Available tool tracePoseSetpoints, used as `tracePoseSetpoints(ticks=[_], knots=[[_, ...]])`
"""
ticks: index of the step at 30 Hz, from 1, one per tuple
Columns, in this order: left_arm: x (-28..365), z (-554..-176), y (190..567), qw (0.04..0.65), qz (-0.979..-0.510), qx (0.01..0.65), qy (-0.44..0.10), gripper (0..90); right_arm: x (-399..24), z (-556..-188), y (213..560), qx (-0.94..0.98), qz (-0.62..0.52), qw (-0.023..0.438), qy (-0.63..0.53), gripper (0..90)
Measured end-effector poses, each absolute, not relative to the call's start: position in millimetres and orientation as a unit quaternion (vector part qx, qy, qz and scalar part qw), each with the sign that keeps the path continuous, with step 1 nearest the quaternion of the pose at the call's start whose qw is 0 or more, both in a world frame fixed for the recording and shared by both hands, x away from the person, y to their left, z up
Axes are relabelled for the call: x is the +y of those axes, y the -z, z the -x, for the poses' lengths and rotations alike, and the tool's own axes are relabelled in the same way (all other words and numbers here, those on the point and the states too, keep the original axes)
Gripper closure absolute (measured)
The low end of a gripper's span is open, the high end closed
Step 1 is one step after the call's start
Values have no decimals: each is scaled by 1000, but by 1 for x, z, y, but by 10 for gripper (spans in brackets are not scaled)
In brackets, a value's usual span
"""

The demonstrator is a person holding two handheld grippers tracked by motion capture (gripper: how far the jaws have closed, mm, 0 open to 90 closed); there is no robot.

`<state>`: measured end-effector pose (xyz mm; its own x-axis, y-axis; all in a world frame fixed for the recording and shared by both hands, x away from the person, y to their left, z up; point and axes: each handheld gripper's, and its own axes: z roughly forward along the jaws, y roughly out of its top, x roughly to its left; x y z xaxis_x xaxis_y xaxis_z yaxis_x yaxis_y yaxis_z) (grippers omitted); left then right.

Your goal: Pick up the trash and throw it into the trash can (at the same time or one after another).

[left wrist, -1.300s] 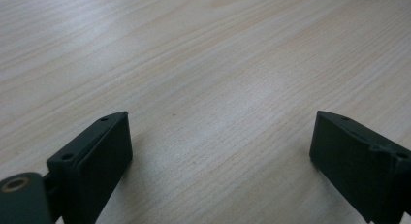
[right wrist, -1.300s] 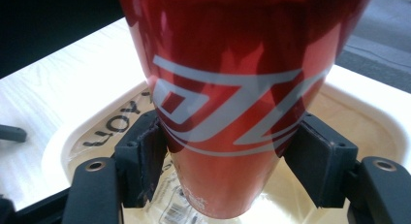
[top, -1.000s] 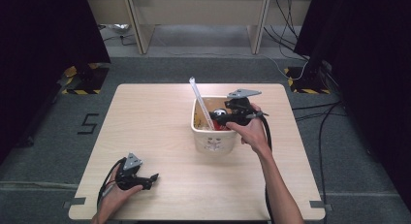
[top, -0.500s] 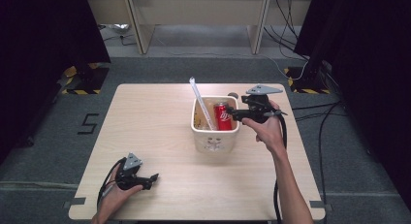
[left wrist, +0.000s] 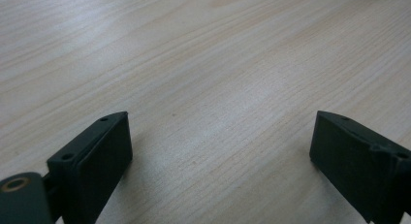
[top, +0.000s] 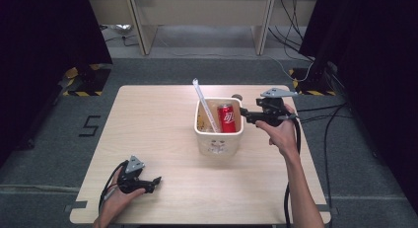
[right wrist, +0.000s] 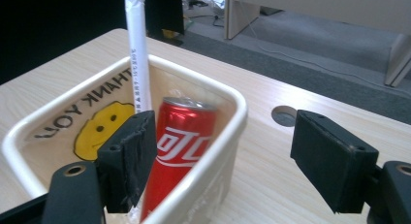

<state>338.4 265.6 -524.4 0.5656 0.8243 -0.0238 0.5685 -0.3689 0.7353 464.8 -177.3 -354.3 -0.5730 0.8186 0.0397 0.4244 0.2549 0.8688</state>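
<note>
A cream tub [top: 219, 142] stands at the middle of the wooden table [top: 157, 124]. Inside it a red soda can [top: 226, 118] stands upright, and a white wrapped straw [top: 204, 105] leans out toward the back left. My right gripper [top: 243, 113] hovers just right of the tub's rim, open, nothing between its jaws. In the right gripper view the can [right wrist: 177, 146] and straw [right wrist: 137, 54] sit in the tub [right wrist: 228, 136], beyond my open right gripper [right wrist: 228, 156]. My left gripper [top: 156, 180] rests open near the front left edge, with bare wood between the jaws of the left gripper [left wrist: 220, 151].
A round cable hole [right wrist: 285, 115] lies in the tabletop behind the tub. Desk legs [top: 138, 25] and cables [top: 315, 65] stand on the grey floor beyond the table. A cable [top: 296, 154] trails from the right gripper along the forearm.
My right gripper has drawn back to the right, from over the tub to just beyond its right rim, leaving the can standing inside. The left hand has not moved.
</note>
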Motion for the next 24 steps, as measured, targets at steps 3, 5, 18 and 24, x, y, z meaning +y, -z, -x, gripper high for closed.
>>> tracePoseSetpoints(ticks=[3, 5, 18, 24], knots=[[266, -338, 524, 360, -808, 431, -177, 73, -182, -465, 356, 758, -411, 223, -454, 240], [266, -338, 524, 360, -808, 431, -178, 73, -184, -464, 356, 756, -415, 225, -453, 238], [266, -338, 524, 360, -808, 431, -178, 73, -203, -460, 359, 752, -428, 235, -443, 237], [266, -338, 524, 360, -808, 431, -178, 73, -210, -456, 364, 753, -431, 240, -434, 237]])
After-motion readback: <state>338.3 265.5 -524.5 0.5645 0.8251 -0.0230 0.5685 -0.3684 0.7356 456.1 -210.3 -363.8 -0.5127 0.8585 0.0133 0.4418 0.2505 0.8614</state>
